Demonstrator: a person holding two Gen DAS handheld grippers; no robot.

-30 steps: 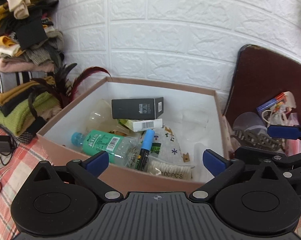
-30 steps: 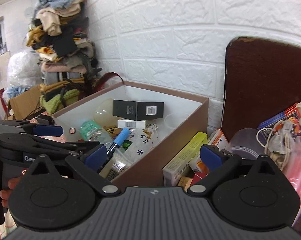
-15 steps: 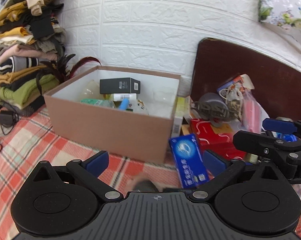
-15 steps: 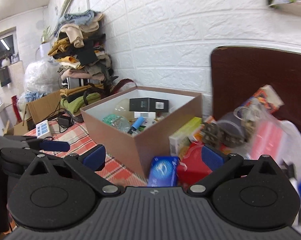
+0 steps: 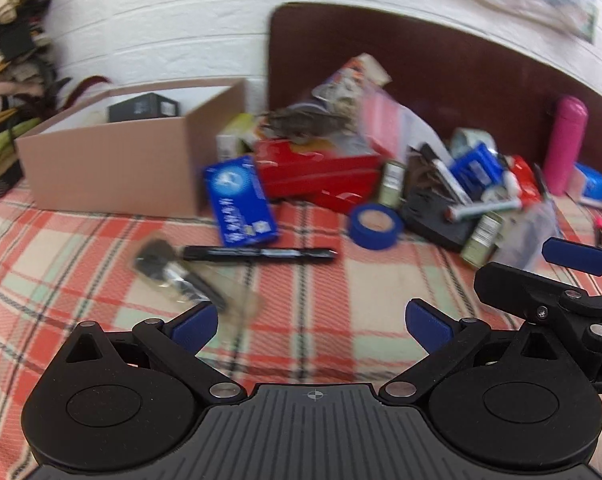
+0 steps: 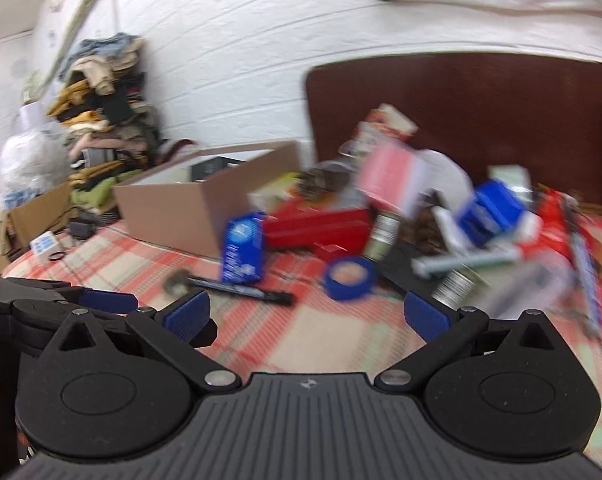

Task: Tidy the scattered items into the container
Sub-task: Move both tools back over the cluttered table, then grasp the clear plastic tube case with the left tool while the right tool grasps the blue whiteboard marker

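Nearest the lens in the left wrist view, the left claw is seen with its blue-padded fingers spread wide and nothing between them; it is held above a red, cream and green plaid cloth that covers the surface below. The right claw is likewise held wide apart and empty over the same cloth, and its black body and one blue pad are caught at the right edge of the left view.

Just beyond the left claw, a small dark item in a clear wrapper is seen lying on the cloth; it is blurred, so what it is cannot be told. Just behind it a black marker is laid flat, roughly crosswise. A blue packet is propped behind the marker, leaning against the corner of the cardboard box. To the right of the marker a roll of blue tape is set flat on the cloth.

Farther back a red box is seen beside the cardboard box, with a heap of mixed small items spread to its right and a pink bottle standing upright near the far edge. The cardboard box is open at the top, and a black carton is visible inside it. Behind everything, a dark brown board is set against a white brick wall, and folded clothes are piled at the far left.
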